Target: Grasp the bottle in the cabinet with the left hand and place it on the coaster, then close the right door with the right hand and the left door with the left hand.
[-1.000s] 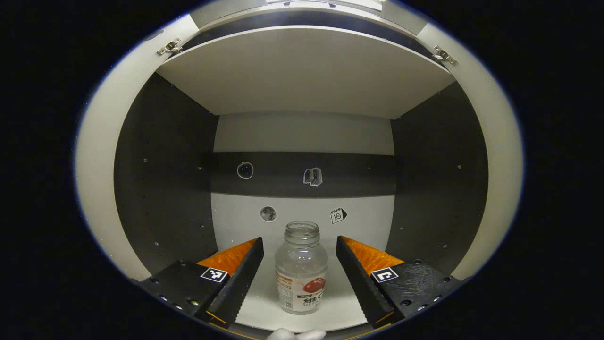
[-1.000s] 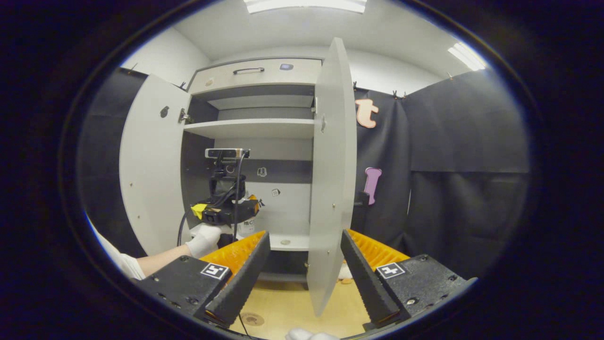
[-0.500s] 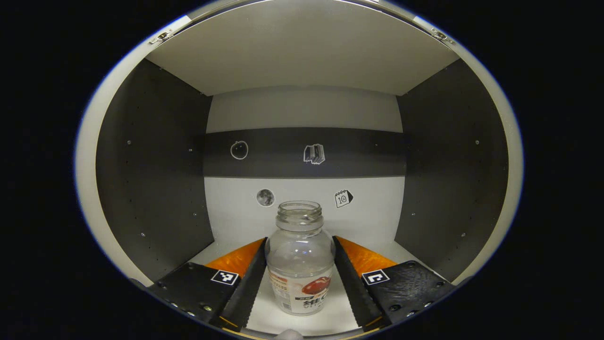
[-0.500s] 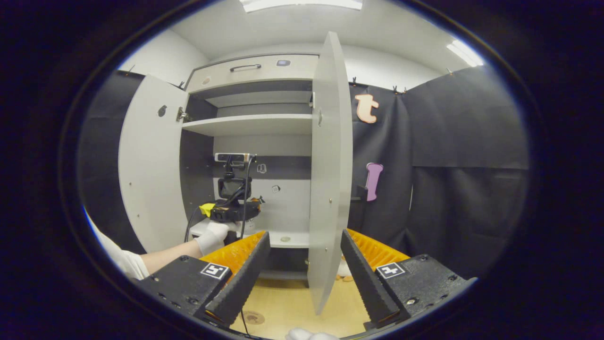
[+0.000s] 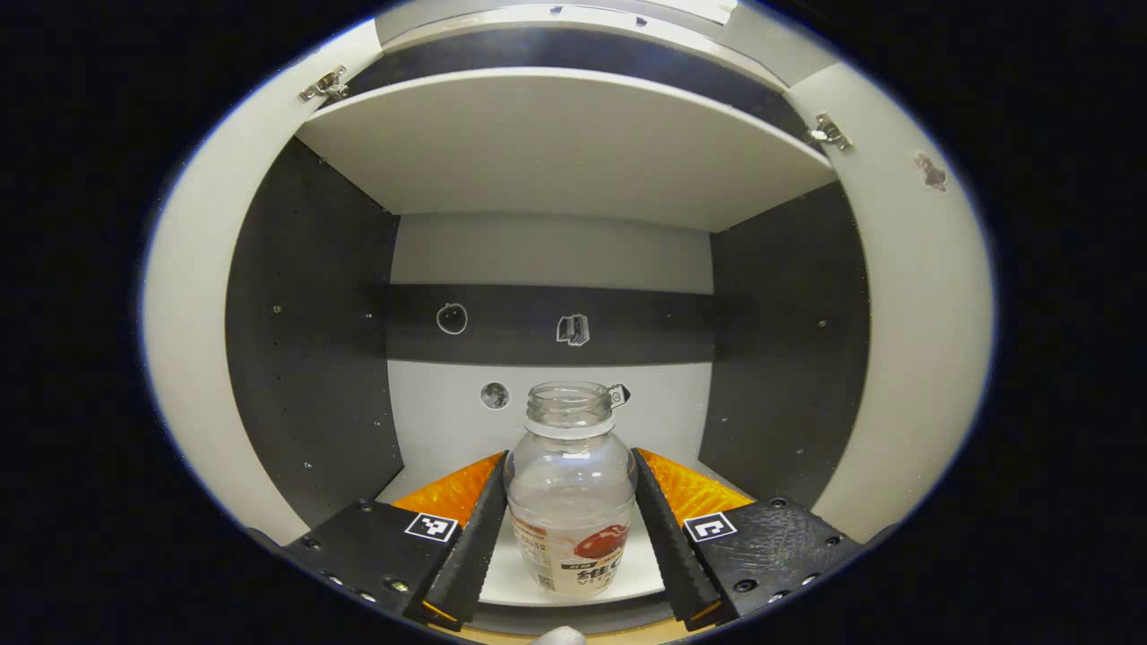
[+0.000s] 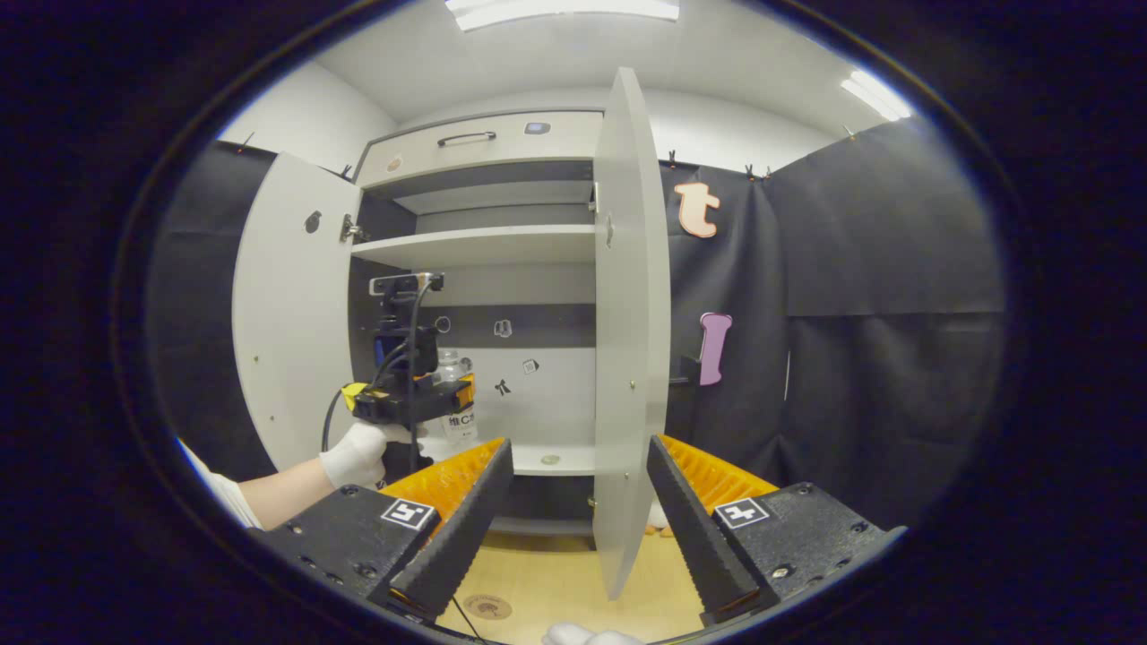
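Note:
A clear lidless bottle (image 5: 571,488) with a white and red label stands upright between my left gripper's (image 5: 571,528) fingers, which press on its sides. It is held above the cabinet's lower shelf (image 5: 511,573), near the front edge. In the right gripper view, a gloved hand (image 6: 356,452) holds the left gripper (image 6: 439,400) with the bottle (image 6: 459,414) at the cabinet's opening. My right gripper (image 6: 578,528) is open and holds nothing; the edge of the open right door (image 6: 627,358) stands just beyond it. The left door (image 6: 287,313) is swung wide open. A round coaster (image 6: 487,607) lies on the wooden surface below.
An upper shelf (image 5: 564,143) spans the cabinet above the bottle. Dark side walls (image 5: 309,358) flank the compartment. A drawer with a handle (image 6: 466,137) tops the cabinet. A small round thing (image 6: 549,460) lies on the lower shelf. Black cloth (image 6: 878,358) hangs to the right.
The left gripper moved in around the bottle and shut on it, then lifted it and drew it back toward the cabinet's front. The right gripper has hardly moved.

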